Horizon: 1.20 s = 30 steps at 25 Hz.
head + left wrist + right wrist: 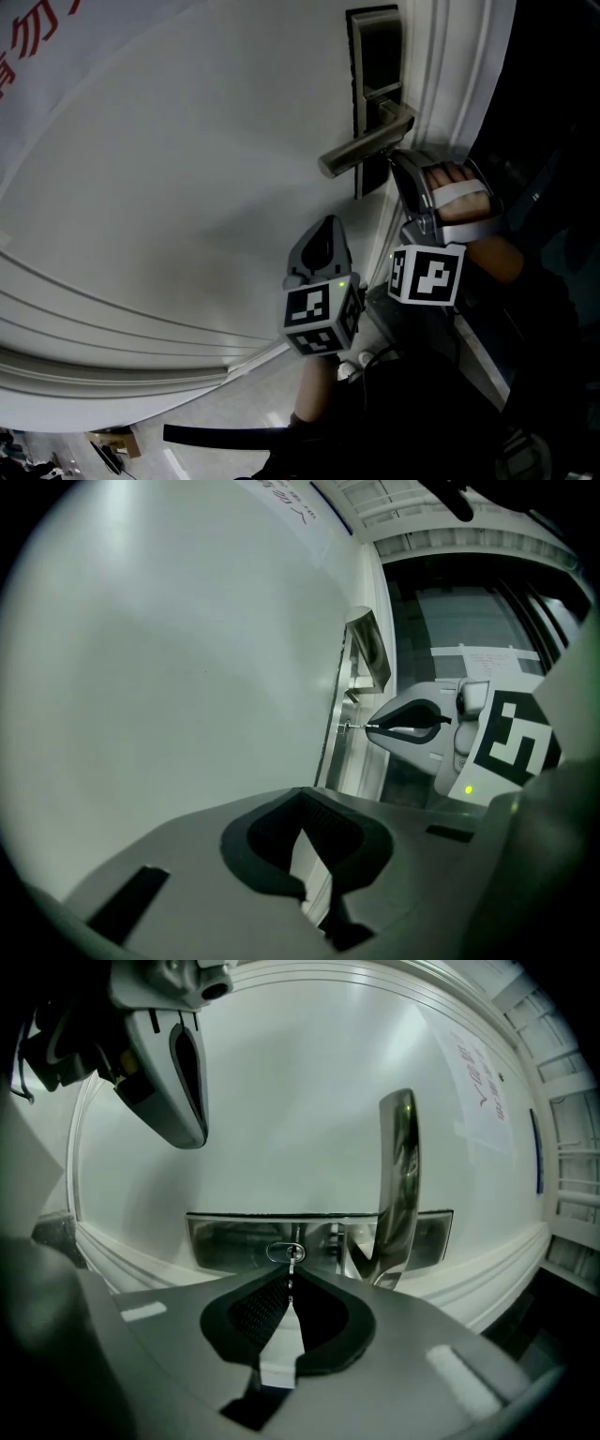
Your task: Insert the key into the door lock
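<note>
A steel lock plate [234, 1239] with an oval keyhole [286, 1252] is set in a white door [187, 187], and a lever handle [398, 1176] stands out from it. My right gripper [291, 1277] is shut on a thin key [292, 1266] whose tip is at the keyhole. The left gripper view shows the same key [361, 727] reaching from the right gripper [412, 726] to the plate. In the head view the right gripper [396, 159] sits just under the handle [366, 148]. My left gripper [328, 225] hangs shut and empty below it, near the door face.
The door frame moulding [450, 84] runs beside the lock plate [375, 56]. A hand [459, 192] holds the right gripper. A paper notice with red print [483, 1077] is stuck on the door, away from the lock. Dark space lies beyond the frame.
</note>
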### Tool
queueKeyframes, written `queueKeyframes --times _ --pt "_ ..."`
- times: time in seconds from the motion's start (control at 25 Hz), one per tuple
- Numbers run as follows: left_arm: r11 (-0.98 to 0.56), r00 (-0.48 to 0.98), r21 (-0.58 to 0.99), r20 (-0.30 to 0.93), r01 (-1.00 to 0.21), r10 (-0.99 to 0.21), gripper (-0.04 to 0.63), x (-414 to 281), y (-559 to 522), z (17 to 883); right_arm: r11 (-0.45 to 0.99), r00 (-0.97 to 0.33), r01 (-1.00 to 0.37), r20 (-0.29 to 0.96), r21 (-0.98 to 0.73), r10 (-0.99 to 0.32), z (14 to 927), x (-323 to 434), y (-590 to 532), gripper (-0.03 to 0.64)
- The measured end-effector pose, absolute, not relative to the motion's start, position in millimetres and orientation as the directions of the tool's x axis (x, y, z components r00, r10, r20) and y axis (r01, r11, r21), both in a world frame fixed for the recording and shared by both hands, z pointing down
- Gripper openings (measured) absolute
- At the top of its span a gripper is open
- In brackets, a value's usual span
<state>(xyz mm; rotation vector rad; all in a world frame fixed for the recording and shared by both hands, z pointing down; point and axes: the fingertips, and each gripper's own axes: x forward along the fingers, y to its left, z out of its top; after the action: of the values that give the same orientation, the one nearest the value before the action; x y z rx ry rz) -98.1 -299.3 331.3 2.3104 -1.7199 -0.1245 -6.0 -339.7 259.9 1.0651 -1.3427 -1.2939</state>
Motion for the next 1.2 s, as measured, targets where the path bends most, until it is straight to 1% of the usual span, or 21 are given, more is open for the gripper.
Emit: queueKeyframes --times 0.24,0.44,1.0,1.2 --pt "-0.269 0.299 0.259 0.084 -0.928 -0.950 0.000 -97.7 -300.6 330.6 0.022 -0.158 0.075 0.034 0.997 -0.987 259.6 -6.0 -339.8 0.012" --pt "-0.272 0.300 0.257 0.073 -0.927 -0.951 0.000 -97.3 -301.8 328.8 0.084 -0.158 0.016 0.086 0.996 -0.984 259.8 -7.8 -341.1 0.014" --pt "-0.265 0.299 0.273 0.093 -0.925 -0.950 0.000 -99.5 -303.6 332.4 0.065 -0.161 0.027 0.069 0.998 -0.985 259.7 -9.0 -343.1 0.014" --pt "-0.264 0.292 0.260 0.075 -0.929 -0.953 0.000 -100.2 -304.7 330.2 0.069 -0.165 0.024 0.072 0.997 -0.984 260.3 -9.0 -342.9 0.014"
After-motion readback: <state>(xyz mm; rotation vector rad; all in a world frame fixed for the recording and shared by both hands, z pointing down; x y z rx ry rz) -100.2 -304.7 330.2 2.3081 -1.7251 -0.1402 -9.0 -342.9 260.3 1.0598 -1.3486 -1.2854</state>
